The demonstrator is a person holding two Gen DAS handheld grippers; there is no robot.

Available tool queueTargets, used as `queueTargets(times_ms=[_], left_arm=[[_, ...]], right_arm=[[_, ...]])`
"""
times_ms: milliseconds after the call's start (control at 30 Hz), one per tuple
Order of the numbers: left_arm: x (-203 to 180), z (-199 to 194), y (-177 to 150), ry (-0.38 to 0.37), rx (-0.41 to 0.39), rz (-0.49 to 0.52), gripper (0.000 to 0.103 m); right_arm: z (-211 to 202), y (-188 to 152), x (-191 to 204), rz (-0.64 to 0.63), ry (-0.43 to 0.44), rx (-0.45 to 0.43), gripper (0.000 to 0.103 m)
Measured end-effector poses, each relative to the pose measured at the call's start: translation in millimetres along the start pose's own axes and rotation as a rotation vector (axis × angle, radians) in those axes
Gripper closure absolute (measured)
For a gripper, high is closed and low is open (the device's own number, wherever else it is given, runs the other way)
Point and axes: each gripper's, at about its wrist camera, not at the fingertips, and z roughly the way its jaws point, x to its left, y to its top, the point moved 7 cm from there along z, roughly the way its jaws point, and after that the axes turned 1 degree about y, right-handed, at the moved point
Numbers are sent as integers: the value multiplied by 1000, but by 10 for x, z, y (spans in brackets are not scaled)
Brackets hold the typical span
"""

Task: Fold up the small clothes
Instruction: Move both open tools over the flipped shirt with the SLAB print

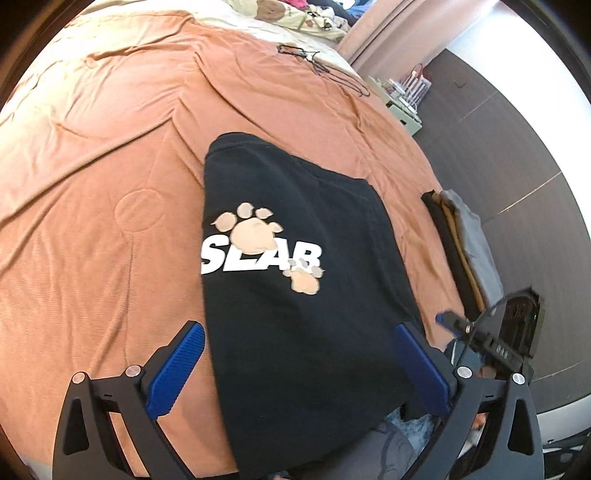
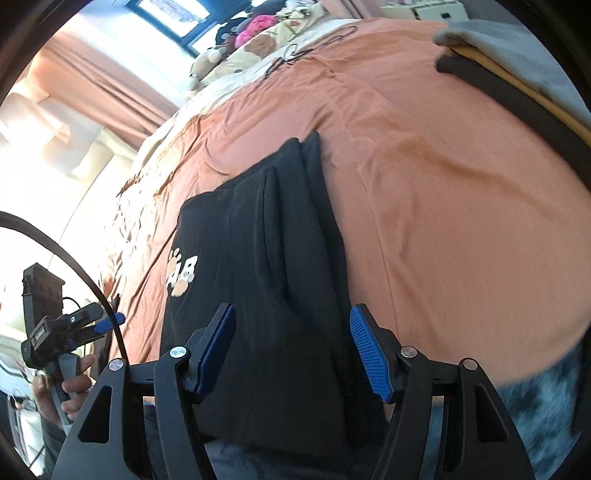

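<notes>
Clothes already folded, a small stack of black, mustard and grey fabric (image 1: 461,254), sat near the bed's edge, well apart from the black printed garment (image 1: 295,295) spread on the orange bedspread (image 1: 110,184). Left gripper (image 1: 299,369) stood wide apart over it; right gripper (image 2: 291,350) was likewise parted, gripping nothing.

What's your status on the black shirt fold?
Both claws open, left and right. Black shirt partly folded on bed, unheld. Folded stack alongside, clear.

Home bedroom: bed (image 1: 110,155), curtains (image 2: 92,74), plush toys (image 2: 255,26).
</notes>
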Motion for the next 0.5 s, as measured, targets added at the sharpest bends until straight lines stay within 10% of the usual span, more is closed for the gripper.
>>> queueTargets(times_ms=[500], left_arm=[[356, 39, 231, 122, -69, 63, 1]], right_arm=[[773, 712, 207, -217, -25, 20, 40]])
